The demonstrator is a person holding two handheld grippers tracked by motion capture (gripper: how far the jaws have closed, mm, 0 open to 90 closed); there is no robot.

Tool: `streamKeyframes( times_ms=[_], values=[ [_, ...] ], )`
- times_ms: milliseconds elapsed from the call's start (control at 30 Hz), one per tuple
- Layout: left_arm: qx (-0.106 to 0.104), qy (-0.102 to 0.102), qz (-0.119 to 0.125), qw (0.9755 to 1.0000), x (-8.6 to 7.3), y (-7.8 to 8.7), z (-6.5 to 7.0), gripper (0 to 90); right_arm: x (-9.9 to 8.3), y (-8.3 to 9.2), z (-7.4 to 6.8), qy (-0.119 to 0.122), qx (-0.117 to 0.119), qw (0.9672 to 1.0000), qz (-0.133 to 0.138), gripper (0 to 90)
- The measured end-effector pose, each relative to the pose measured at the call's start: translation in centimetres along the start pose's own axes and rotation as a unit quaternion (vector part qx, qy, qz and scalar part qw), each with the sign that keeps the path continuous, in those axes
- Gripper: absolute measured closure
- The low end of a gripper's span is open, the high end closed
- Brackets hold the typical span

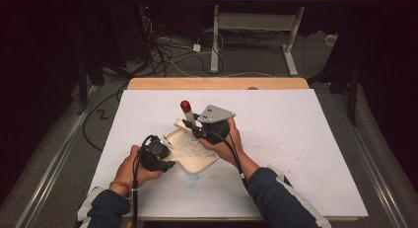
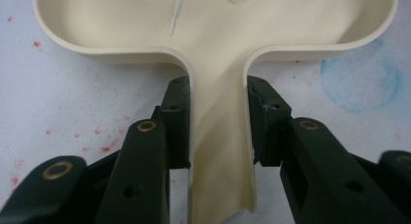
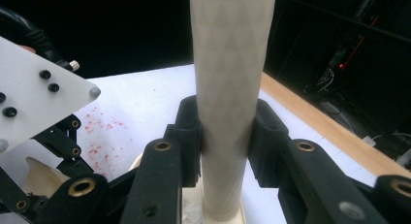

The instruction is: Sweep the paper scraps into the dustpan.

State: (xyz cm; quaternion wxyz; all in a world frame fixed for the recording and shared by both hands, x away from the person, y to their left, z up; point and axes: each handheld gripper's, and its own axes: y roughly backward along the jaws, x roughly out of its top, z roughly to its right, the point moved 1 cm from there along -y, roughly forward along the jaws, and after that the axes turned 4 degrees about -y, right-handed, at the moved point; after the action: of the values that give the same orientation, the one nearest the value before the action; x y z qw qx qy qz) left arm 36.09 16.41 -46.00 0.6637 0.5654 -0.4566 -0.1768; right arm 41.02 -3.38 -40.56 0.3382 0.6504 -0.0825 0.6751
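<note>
We see the left gripper (image 2: pixel 218 122) clamping the cream dustpan's handle (image 2: pixel 220 151); the right gripper (image 3: pixel 225 136) clamps the brush handle (image 3: pixel 228 88) upright.

no readable text, label or number on anything here.

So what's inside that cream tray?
Pale scribbly streaks lie on the tray's floor; what they are is unclear. The right gripper and its white stick cover the far end.

One cream tray (image 1: pixel 194 156), one red-capped tube (image 1: pixel 188 111), two grippers
</note>
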Motion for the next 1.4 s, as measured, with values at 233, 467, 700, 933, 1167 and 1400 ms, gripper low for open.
streamKeyframes(
  times_ms=[233, 467, 700, 933, 1167, 1400],
  values=[
    [0.002, 0.0, -0.002, 1.0, 0.0, -0.2, 0.1, 63.4, 1.4, 1.7, 0.7, -0.019, -0.007, 0.9993, 0.032, 70.7],
    [0.005, -0.006, -0.008, 0.9999, -0.1, -0.4, 0.2, 63.3, 2.0, 5.0, 1.8, -0.03, -0.064, 0.9965, 0.045, 70.6],
    [0.006, -0.006, -0.009, 0.9999, 0.0, -0.3, 0.4, 63.3, 0.3, 8.7, 3.2, -0.027, -0.133, 0.9908, 0.006, 70.6],
    [0.007, -0.004, -0.014, 0.9999, -0.1, -0.4, 0.5, 63.3, -2.7, 10.6, 3.1, -0.052, -0.155, 0.986, -0.034, 70.7],
    [0.011, -0.009, -0.017, 0.9998, 0.1, -0.4, 0.9, 63.3, -3.1, 9.5, 0.5, -0.061, -0.126, 0.9896, -0.031, 70.6],
    [0.007, -0.009, -0.016, 0.9998, 0.3, -0.4, 1.1, 63.2, -2.4, 6.2, -1.4, -0.068, -0.127, 0.9894, -0.014, 70.2]
  ],
)
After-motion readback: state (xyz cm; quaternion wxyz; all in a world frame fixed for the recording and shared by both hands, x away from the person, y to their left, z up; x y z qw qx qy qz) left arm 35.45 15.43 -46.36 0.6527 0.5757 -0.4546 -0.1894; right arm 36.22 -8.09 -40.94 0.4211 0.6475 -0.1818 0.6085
